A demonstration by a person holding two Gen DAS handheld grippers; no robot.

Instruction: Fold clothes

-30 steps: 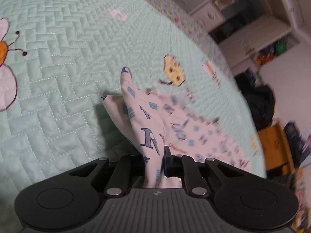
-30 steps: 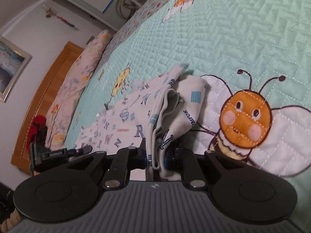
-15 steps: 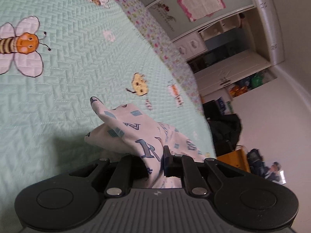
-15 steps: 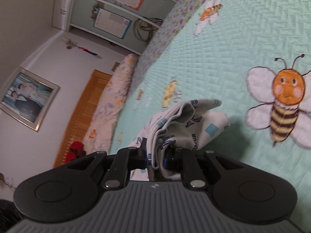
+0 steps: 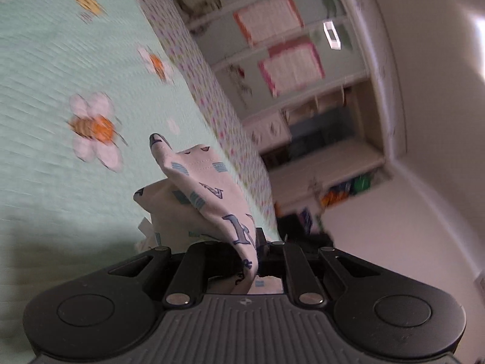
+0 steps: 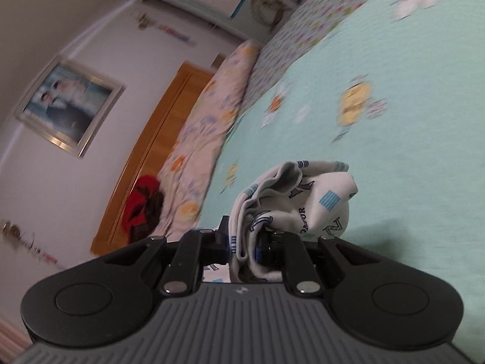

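A white garment printed with blue letters is held up off the mint-green quilted bedspread. My left gripper is shut on one bunched edge of it. My right gripper is shut on another bunched part of the same garment, folds of which spill past the fingers. Where the cloth hangs below the grippers is hidden. Both views are tilted and blurred.
The bedspread has embroidered bees and flowers. A floral pillow and wooden headboard lie at the bed's head, with a red item beside them. Shelves and cupboards stand past the bed's edge.
Both grippers have lifted and tilted upward with the garment still held. The views now show more of the room and less of the bedspread.
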